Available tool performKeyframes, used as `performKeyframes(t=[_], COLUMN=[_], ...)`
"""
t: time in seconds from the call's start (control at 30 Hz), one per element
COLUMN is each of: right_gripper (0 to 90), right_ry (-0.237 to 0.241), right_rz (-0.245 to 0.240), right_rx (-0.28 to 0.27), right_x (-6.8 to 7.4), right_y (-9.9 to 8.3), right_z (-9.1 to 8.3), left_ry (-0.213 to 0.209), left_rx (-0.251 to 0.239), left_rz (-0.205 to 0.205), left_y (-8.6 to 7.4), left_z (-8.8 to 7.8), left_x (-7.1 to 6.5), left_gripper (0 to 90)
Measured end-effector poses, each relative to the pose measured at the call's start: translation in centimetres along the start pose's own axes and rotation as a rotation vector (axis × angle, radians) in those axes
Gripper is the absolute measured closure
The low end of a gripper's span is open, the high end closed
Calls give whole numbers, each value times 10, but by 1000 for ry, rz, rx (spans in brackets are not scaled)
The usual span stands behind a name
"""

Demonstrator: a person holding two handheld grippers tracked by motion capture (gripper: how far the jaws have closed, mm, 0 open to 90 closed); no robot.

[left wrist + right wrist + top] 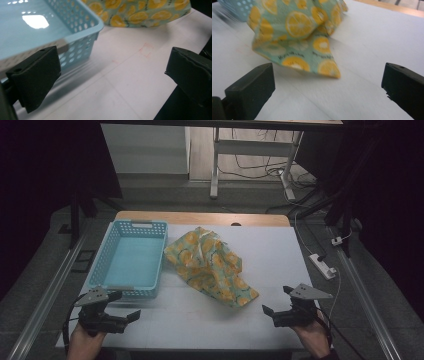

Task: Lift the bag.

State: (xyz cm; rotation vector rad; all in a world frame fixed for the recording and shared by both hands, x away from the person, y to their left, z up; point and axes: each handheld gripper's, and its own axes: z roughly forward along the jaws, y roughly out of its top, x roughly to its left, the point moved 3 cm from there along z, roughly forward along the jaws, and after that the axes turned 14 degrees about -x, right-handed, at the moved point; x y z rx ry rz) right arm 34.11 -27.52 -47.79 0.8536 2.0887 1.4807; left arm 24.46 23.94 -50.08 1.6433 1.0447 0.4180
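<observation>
Both tongs spread wide, left tongs (pixel 124 306), right tongs (pixel 278 300) (touching nothing), lemon-print cloth (pixel 212 265) between.

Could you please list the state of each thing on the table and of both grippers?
Cloth: crumpled in a heap on the table, beside the basket, held by nothing.
Basket: upright, nothing inside.
Left gripper: jaws open, holding nothing, near the basket's front corner.
Right gripper: jaws open, holding nothing, short of the cloth's near corner.
Table: white top, bare near the grippers.
</observation>
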Motion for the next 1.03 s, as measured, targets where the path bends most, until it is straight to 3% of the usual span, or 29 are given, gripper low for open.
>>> performKeyframes(t=[0.37, 0.5, 0.73, 0.9, 1.03], right_gripper=[0, 0, 0, 0, 0], right_ry=[-86, -103, -115, -114, -121], right_rz=[47, 49, 71, 87, 101], right_rx=[35, 66, 109, 175, 187], right_x=[-14, -15, -18, -18, -20], right_y=[-32, -41, -52, -62, -63], right_z=[-28, -34, -43, -45, -46], left_ry=[77, 85, 129, 154, 154], left_rx=[42, 68, 133, 167, 182], left_rz=[-24, -36, -17, -16, -16], left_y=[-26, -34, -46, -50, -50], left_z=[-13, -13, -13, -15, -13], left_x=[10, 11, 12, 11, 11], left_gripper=[0, 0, 0, 0, 0])
